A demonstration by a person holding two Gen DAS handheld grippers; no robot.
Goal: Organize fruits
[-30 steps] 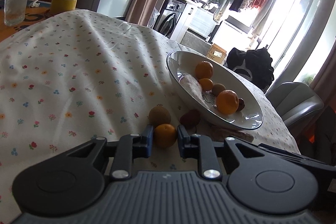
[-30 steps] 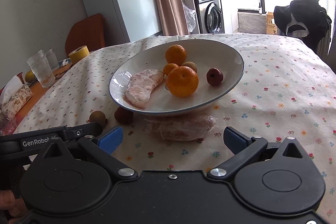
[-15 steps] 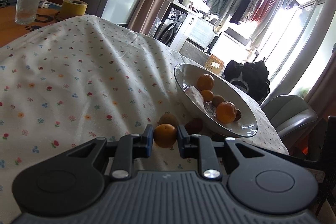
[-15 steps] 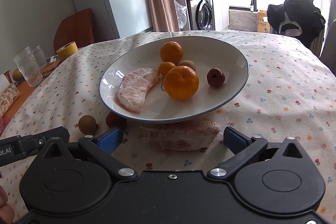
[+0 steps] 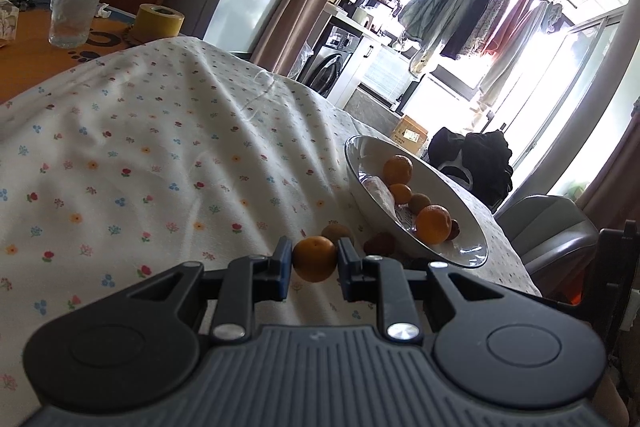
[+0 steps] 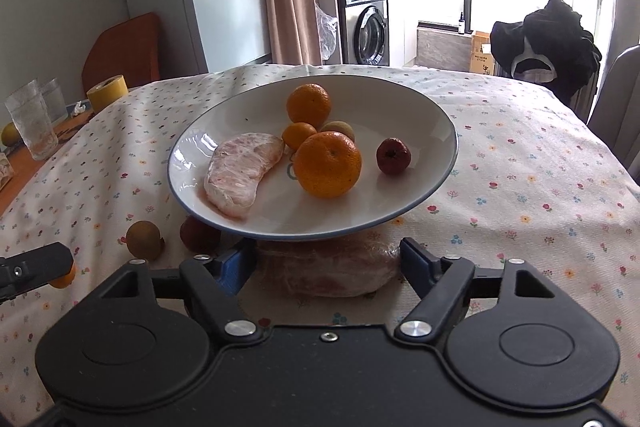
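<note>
The left gripper [image 5: 315, 259] is squeezed shut on a small orange [image 5: 315, 258] and holds it up off the flowery tablecloth [image 5: 160, 147]. The white bowl [image 6: 436, 115] sits at about two o'clock from that orange, already holding a few oranges, a red fruit and a peeled pomelo piece [image 6: 242, 173]. The right gripper [image 6: 326, 263] is spread wide apart, with a wrapped pomelo piece [image 6: 332, 269] lying between its fingers, right up against the bowl. I think the round orange could slip out and roll away if the squeeze loosens. The right gripper could bump the bowl when it closes. The brown fruit [image 6: 143, 234] and the dark red fruit [image 6: 196, 234] on the cloth, at ten o'clock from the right gripper, could get knocked too.
</note>
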